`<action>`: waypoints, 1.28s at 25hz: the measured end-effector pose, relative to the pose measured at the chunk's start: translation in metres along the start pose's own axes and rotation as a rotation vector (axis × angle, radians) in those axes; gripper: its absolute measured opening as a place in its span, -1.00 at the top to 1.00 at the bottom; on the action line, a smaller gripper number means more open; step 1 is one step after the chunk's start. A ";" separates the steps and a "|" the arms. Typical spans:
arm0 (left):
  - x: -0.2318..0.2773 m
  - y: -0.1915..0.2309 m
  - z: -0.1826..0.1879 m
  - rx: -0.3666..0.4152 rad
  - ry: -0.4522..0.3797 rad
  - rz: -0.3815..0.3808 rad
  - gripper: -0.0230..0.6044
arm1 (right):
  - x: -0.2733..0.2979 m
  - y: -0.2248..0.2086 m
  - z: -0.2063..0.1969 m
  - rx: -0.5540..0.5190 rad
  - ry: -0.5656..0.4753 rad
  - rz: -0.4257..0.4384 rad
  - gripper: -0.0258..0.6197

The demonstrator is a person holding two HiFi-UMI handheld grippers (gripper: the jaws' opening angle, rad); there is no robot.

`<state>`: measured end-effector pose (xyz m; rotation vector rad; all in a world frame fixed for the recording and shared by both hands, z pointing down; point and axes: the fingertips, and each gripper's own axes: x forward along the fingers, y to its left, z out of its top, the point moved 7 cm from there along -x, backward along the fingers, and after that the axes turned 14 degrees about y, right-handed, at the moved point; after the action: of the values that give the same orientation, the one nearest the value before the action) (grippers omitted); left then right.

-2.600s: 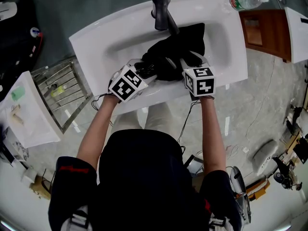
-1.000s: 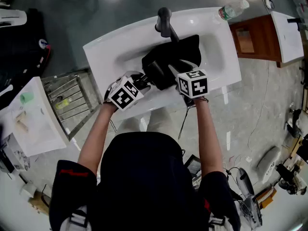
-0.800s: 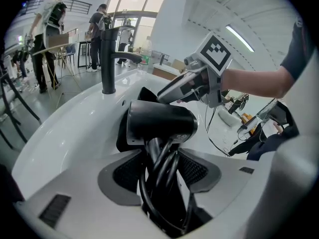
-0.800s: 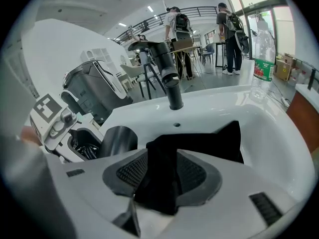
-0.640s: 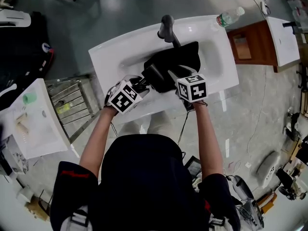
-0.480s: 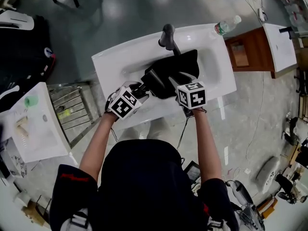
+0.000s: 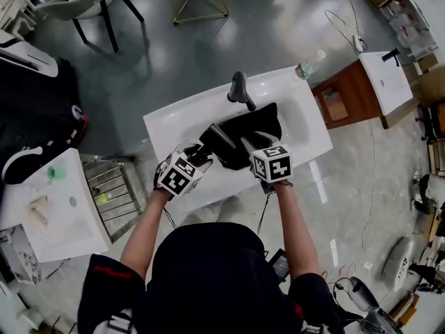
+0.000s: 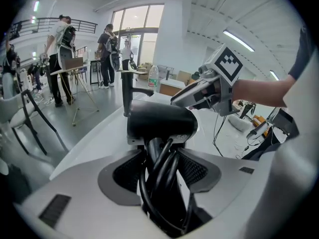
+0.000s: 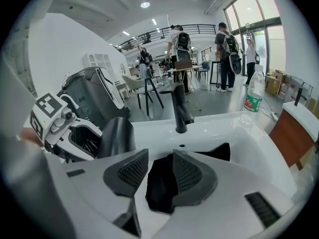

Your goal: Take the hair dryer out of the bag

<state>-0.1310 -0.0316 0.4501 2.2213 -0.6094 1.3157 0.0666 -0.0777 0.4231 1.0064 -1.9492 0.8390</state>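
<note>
A black hair dryer (image 7: 217, 142) hangs over the white sink (image 7: 174, 120). My left gripper (image 7: 201, 156) is shut on its handle and the coiled cord. In the left gripper view the dryer's barrel (image 8: 159, 123) sits just past the pads, with the cord looped between them. The black bag (image 7: 256, 132) lies slumped in the basin. My right gripper (image 7: 252, 147) is shut on a fold of it, and that black fabric (image 9: 159, 183) fills the gap between the pads. The dryer (image 9: 115, 136) is beside the bag to its left, outside the opening.
A black faucet (image 7: 239, 89) stands at the sink's far edge, with a water bottle (image 7: 309, 66) at the far right corner. A wooden cabinet (image 7: 341, 99) is on the right. On the left are a wire rack (image 7: 111, 190) and a white table (image 7: 42, 200). People stand far off.
Both grippers have risen above the sink. The dryer has come up and to the left with the left gripper, away from the bag, which the right gripper still pinches.
</note>
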 end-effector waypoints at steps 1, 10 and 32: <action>-0.005 0.001 0.001 0.001 -0.008 0.007 0.20 | -0.005 0.003 0.003 -0.002 -0.013 -0.008 0.39; -0.056 0.009 0.020 0.007 -0.142 0.090 0.20 | -0.048 0.028 0.027 -0.032 -0.147 -0.089 0.63; -0.147 -0.057 0.052 0.001 -0.366 0.256 0.20 | -0.165 0.053 0.023 -0.066 -0.420 -0.126 0.80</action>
<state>-0.1266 0.0004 0.2874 2.4683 -1.0562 1.0222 0.0781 -0.0135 0.2607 1.3320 -2.2139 0.5167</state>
